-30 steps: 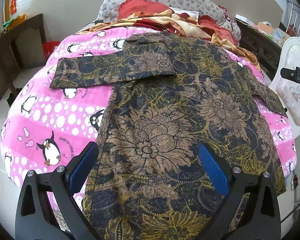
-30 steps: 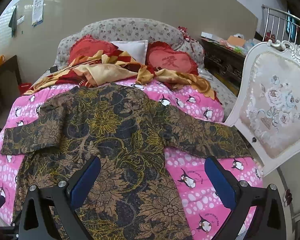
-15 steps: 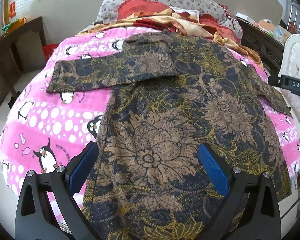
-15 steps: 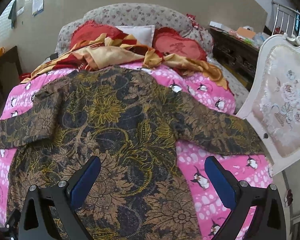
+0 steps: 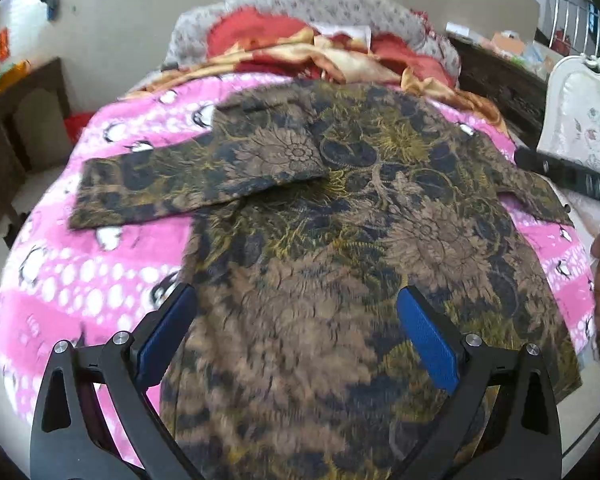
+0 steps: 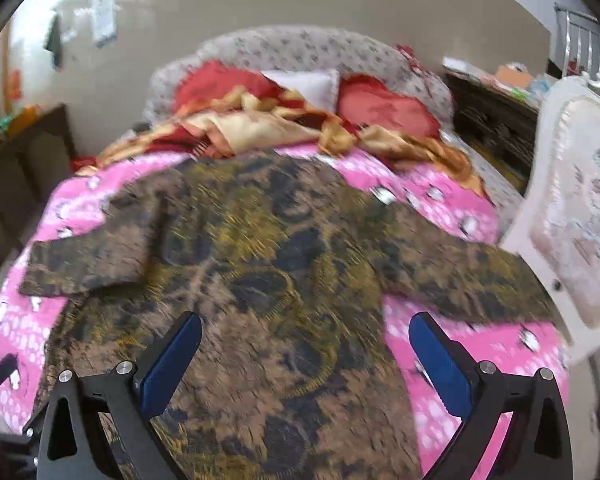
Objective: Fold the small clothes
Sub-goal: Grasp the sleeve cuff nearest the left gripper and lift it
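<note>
A dark floral shirt in brown, navy and gold lies flat on the pink penguin bedspread, both sleeves spread out. It also shows in the right wrist view. My left gripper is open and empty, hovering over the shirt's lower left part. My right gripper is open and empty above the shirt's lower right part, with its right finger over the bedspread. The right gripper's body shows at the right edge of the left wrist view.
A rumpled red and gold blanket and red cushions lie at the bed's head. A white upholstered chair stands close to the bed's right side. Dark wooden furniture stands at left and back right.
Both grippers have moved forward over the shirt toward the bed's head, so the shirt looks larger and blurred. Both stay open and empty.
</note>
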`<act>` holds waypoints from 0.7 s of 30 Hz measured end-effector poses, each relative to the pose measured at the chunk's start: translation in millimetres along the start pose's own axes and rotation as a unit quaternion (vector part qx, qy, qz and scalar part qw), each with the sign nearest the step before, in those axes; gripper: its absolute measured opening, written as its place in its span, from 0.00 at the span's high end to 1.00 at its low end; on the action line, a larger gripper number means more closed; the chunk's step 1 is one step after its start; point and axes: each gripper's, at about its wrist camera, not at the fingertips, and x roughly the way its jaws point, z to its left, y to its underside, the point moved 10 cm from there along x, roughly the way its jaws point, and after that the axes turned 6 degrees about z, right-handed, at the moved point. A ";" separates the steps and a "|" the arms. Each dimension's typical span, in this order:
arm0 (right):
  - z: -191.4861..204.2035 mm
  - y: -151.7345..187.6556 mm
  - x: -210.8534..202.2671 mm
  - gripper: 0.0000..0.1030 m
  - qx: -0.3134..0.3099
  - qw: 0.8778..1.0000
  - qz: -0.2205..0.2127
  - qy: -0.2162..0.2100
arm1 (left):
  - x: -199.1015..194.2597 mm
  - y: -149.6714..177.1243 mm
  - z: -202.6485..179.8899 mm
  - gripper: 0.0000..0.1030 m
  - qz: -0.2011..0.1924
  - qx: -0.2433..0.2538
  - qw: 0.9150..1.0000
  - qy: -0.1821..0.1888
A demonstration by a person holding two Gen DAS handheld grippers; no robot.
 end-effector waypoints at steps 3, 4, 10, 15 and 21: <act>10.7 5.8 39.0 0.00 -0.025 0.999 0.022 -0.034 | 24.6 -20.4 4.5 0.02 0.002 -0.006 1.000 -0.015; 15.7 13.8 57.1 0.00 -0.029 0.997 0.048 -0.055 | 40.4 -25.5 10.9 0.02 0.009 -0.009 0.999 -0.039; 18.1 61.1 105.9 0.00 -0.035 0.988 0.125 -0.078 | 90.7 3.4 31.7 0.02 0.064 -0.043 0.995 -0.068; 25.5 74.5 108.0 0.00 -0.056 0.989 0.119 -0.065 | 91.2 6.3 32.6 0.00 0.055 -0.040 0.995 -0.078; 25.7 73.5 110.6 0.00 -0.055 0.990 0.115 -0.066 | 91.3 7.5 30.8 0.00 0.058 -0.043 0.995 -0.072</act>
